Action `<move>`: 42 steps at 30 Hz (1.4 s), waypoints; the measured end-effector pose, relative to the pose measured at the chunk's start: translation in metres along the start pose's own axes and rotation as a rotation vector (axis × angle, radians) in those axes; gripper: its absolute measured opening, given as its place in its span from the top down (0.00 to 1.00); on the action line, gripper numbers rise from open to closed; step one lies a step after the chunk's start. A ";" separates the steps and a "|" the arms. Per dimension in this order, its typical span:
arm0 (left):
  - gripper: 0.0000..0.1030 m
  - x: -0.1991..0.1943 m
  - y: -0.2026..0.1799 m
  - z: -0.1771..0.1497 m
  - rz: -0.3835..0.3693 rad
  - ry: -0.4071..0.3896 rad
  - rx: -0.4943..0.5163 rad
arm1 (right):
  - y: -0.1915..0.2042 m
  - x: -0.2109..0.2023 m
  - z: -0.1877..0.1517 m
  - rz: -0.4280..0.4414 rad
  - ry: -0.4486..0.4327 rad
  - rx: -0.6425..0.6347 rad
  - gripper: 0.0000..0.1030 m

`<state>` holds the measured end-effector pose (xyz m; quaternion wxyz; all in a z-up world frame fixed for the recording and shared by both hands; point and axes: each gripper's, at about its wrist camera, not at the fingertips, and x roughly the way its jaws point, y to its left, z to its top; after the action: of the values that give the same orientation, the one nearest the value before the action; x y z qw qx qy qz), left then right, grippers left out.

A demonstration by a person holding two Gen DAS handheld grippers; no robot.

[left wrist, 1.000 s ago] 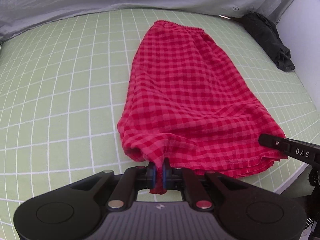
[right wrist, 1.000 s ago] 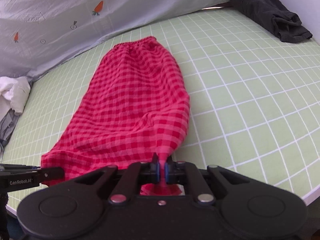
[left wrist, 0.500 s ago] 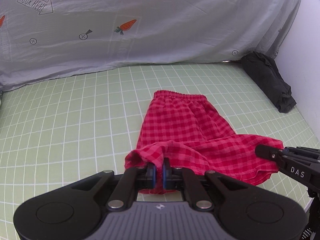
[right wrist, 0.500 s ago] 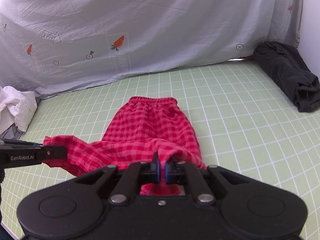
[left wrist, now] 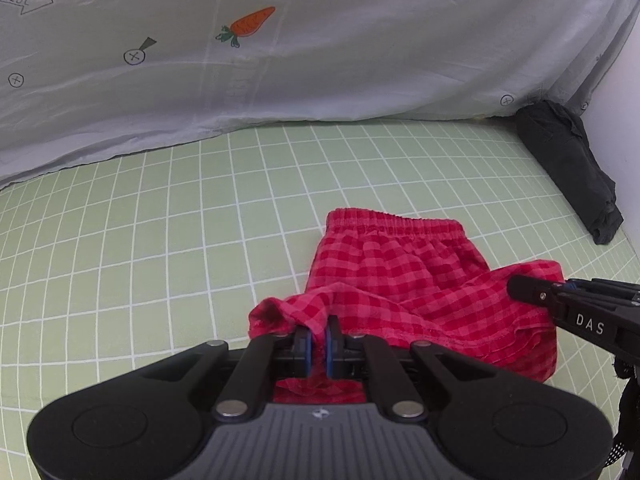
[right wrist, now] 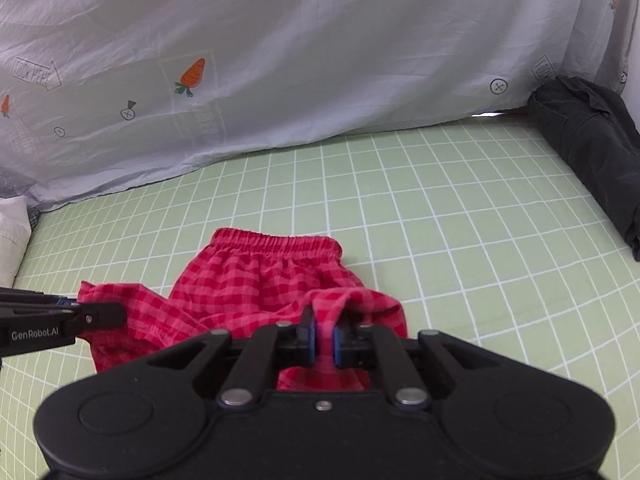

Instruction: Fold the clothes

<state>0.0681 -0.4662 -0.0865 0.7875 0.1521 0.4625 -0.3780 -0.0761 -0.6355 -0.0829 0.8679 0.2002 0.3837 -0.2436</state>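
Note:
Red checked shorts [left wrist: 404, 276] lie on the green grid mat [left wrist: 160, 240], elastic waistband at the far end. My left gripper [left wrist: 318, 340] is shut on the left hem corner, lifted and carried over the shorts toward the waistband. My right gripper [right wrist: 324, 338] is shut on the right hem corner of the shorts [right wrist: 260, 276], at the same height. Each gripper shows in the other's view: the right one [left wrist: 560, 308] at the right edge, the left one [right wrist: 60, 320] at the left edge.
A grey sheet with carrot prints [left wrist: 320, 48] hangs behind the mat. A dark folded garment [left wrist: 568, 168] lies at the far right, also in the right wrist view [right wrist: 592, 148]. White cloth [right wrist: 12, 236] lies at the left edge of the mat.
Both grippers have lifted the hem and carried it forward over the shorts toward the waistband. The shorts now lie doubled, much shorter in view.

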 end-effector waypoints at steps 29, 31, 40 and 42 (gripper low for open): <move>0.32 0.004 0.010 -0.002 0.056 -0.020 -0.135 | -0.018 0.011 -0.003 -0.077 0.011 0.048 0.49; 0.36 0.011 0.009 0.002 0.062 -0.011 -0.114 | -0.017 0.016 -0.006 -0.095 0.031 0.026 0.49; 0.96 0.021 0.034 0.010 0.032 -0.061 -0.227 | -0.023 0.029 -0.019 -0.129 0.102 0.014 0.45; 0.96 0.007 0.048 0.011 0.015 -0.164 -0.306 | -0.023 0.032 -0.023 -0.129 0.117 0.012 0.45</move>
<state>0.1124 -0.4440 -0.0915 0.8392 0.0026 0.4477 -0.3086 -0.0838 -0.6501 -0.1252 0.8255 0.1939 0.4443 -0.2891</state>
